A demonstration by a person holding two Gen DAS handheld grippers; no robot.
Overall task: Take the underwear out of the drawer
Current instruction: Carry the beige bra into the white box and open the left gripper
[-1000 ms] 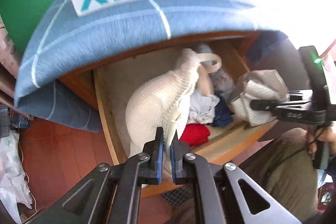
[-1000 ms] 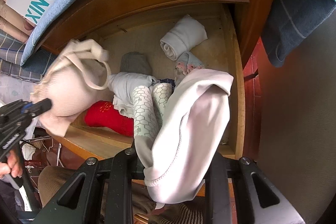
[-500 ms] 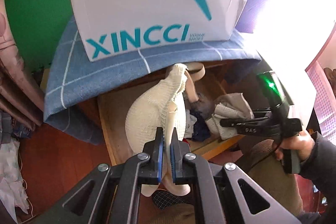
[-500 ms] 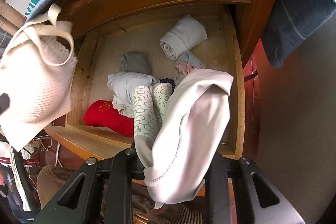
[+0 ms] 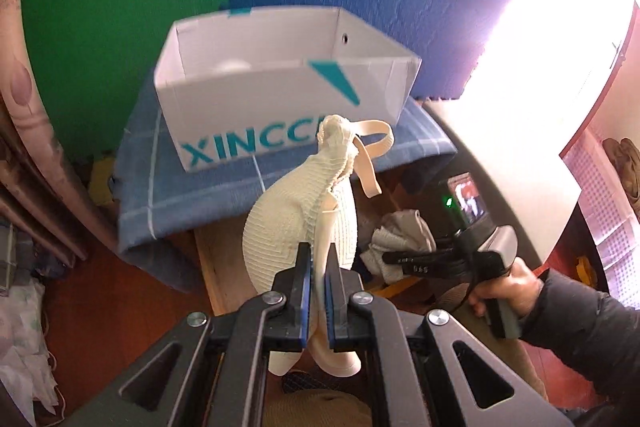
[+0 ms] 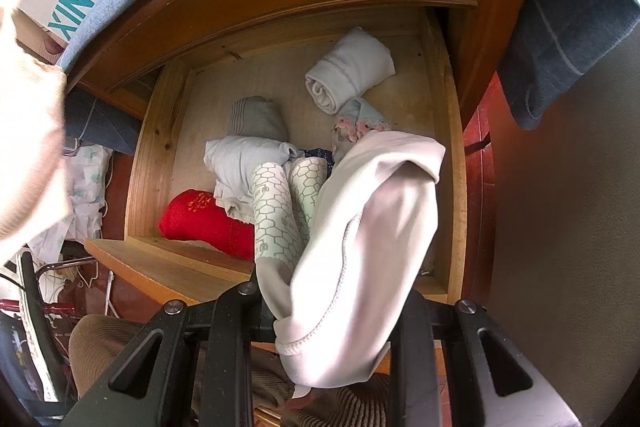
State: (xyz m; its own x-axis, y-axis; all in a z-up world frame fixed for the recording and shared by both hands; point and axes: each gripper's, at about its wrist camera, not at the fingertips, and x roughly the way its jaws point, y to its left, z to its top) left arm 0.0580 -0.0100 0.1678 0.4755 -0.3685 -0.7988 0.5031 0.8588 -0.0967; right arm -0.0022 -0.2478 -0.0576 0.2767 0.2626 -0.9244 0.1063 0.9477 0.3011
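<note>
My left gripper (image 5: 316,259) is shut on a cream ribbed bra (image 5: 292,223), which hangs in the air in front of the white XINCCI shoe box (image 5: 248,95). The bra's strap loops up over the box's lettering. The same bra shows as a blurred cream patch (image 6: 28,127) at the left edge of the right wrist view. My right gripper (image 6: 332,319) hovers over the open wooden drawer (image 6: 160,155), shut on pale pink underwear (image 6: 372,227) and a hexagon-patterned garment (image 6: 276,211). The cloth hides its fingertips. The left wrist view shows that gripper (image 5: 390,259) from the side, held by a hand (image 5: 504,287).
In the drawer lie a red folded item (image 6: 200,219), a pale blue bundle (image 6: 244,155), a grey folded piece (image 6: 256,117) and a white roll (image 6: 348,71). A blue checked cloth (image 5: 208,187) covers the cabinet top under the box. Green and blue foam mats line the wall.
My left gripper has risen with the bra from above the drawer to the height of the shoe box. The right gripper and its bundle have stayed put.
</note>
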